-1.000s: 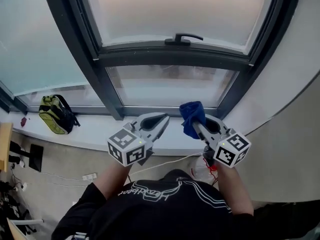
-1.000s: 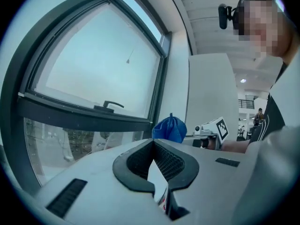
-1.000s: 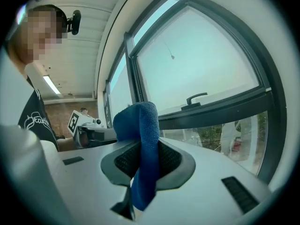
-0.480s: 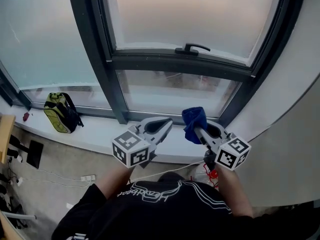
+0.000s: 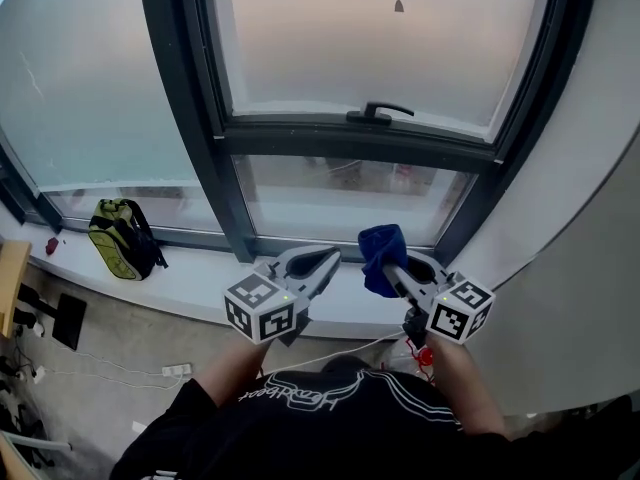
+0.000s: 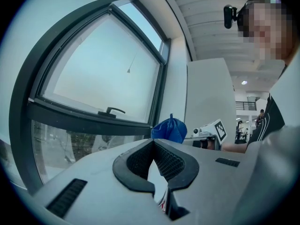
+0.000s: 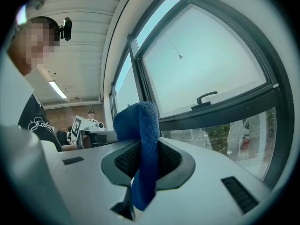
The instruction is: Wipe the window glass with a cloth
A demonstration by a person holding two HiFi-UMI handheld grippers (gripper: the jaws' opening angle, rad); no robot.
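Observation:
A blue cloth [image 5: 381, 255] is pinched in my right gripper [image 5: 392, 264], bunched above the jaws and hanging below them [image 7: 143, 154]. My left gripper [image 5: 326, 260] is held beside it at the same height, shut with nothing between its pads [image 6: 154, 159]; the cloth [image 6: 169, 130] shows past its tip. Both point at the window glass [image 5: 370, 48], a large pane in a dark frame with a black handle [image 5: 379, 112] on the crossbar. A smaller lower pane [image 5: 340, 196] lies straight ahead of the grippers. Neither gripper touches the glass.
A white sill [image 5: 190, 278] runs under the window, with a green backpack [image 5: 122, 238] on it at the left. A blind cord weight [image 5: 398, 5] hangs before the upper pane. White cables and red wires [image 5: 420, 352] trail on the floor below. A white wall [image 5: 560, 228] stands to the right.
The view has tilted up, showing more of the upper pane and the cord weight. Both grippers keep their pose side by side, the cloth still gripped.

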